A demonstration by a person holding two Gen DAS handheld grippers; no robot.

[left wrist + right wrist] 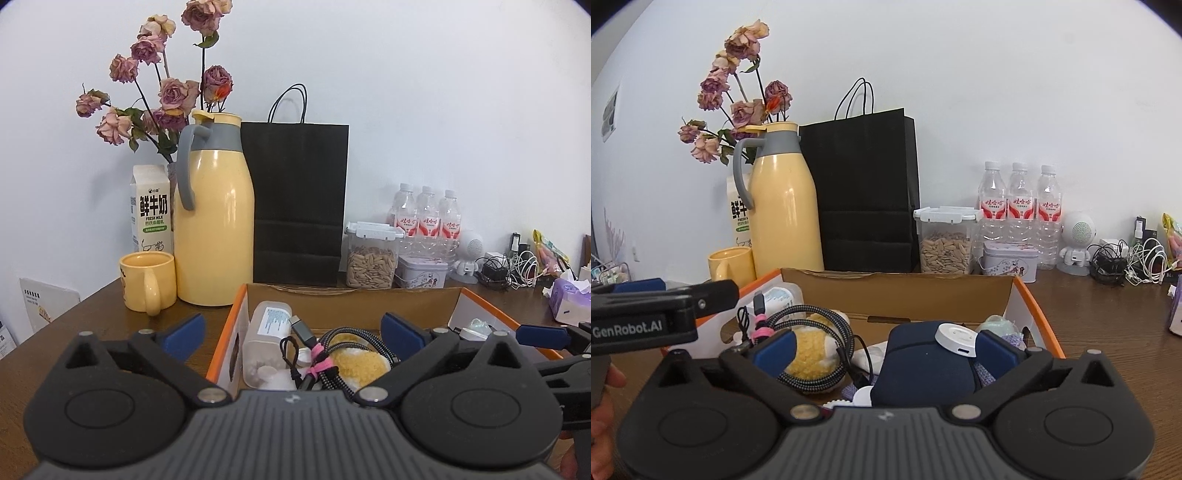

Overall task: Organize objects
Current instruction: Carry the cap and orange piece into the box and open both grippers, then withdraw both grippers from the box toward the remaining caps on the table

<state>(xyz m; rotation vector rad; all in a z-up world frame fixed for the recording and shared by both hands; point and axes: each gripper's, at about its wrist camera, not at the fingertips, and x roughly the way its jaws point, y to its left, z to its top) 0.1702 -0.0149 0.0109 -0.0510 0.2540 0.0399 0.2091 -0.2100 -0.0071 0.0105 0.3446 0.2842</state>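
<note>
**Box partly filled, both grippers empty above it**

Left gripper (291, 334): jaws spread wide, nothing held. Hovering over near-left part of cardboard box (354, 295). Between and just beyond the jaws: clear plastic jar (264, 341) lying on its side, braided cable (332, 354) bundled with pink ties, yellow knitted thing (360, 363) under the cable. Left jaw outside the box's orange edge, right jaw over the inside.

Right gripper (884, 349): jaws also wide apart, gripping nothing. Between the jaws: dark blue pouch (923, 369) with small white round gadget (956, 339) resting on top, just beside the right jaw. Cable coil and yellow knit next to the left jaw. Pale green item (997, 325) beyond the right jaw, too small to identify.

Progress, judged: several loose items already inside the box, so sorting looks well underway. Contents piled, not neat. No telling whether these go in or come out.

Possibly left: tangle of chargers and wires (1126, 262) far beyond the right jaw on the table (1108, 332), tissue pack (570, 302) at right. Mug (147, 280), yellow jug (214, 214), milk carton (151, 210), black bag (299, 199), seed jar (945, 243), tin (1010, 260), water bottles (1019, 206), white speaker (1076, 240) lined up beyond the box along the wall, seemingly in place.

Next pick unclear; white gadget nearest the right jaws.
</note>
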